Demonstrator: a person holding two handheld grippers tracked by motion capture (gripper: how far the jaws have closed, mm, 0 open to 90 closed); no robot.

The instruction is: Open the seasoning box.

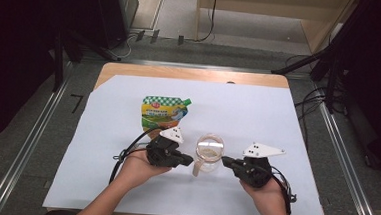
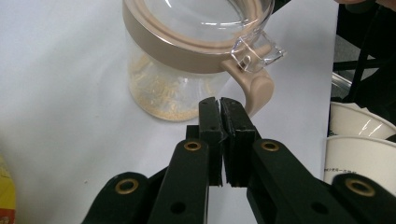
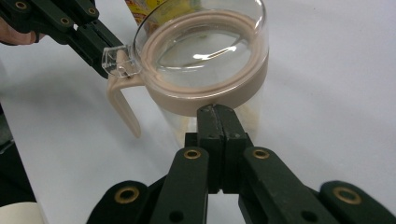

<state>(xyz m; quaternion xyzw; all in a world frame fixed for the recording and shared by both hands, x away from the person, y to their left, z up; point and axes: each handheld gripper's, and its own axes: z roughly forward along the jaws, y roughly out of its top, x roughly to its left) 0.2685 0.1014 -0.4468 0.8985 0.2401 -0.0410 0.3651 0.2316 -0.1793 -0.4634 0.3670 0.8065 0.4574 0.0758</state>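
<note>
A clear glass jar (image 1: 209,151) with a beige collar, clear lid and beige handle stands on the white sheet; a layer of pale grains lies at its bottom (image 2: 159,93). My left gripper (image 1: 190,160) is just left of the jar. It is shut with nothing between its jaws (image 2: 219,101), and the tips point at the handle (image 2: 256,89). My right gripper (image 1: 224,160) is just right of the jar, also shut and empty, with its tips (image 3: 215,108) right up against the beige collar (image 3: 205,95); I cannot tell whether they touch it. A green and yellow spouted pouch (image 1: 163,113) lies flat behind the left gripper.
A white sheet (image 1: 277,123) covers most of the wooden table (image 1: 195,74). Two white paper cups (image 2: 359,140) stand off the near edge of the table. Dark stands and cables line both sides of the table on the floor.
</note>
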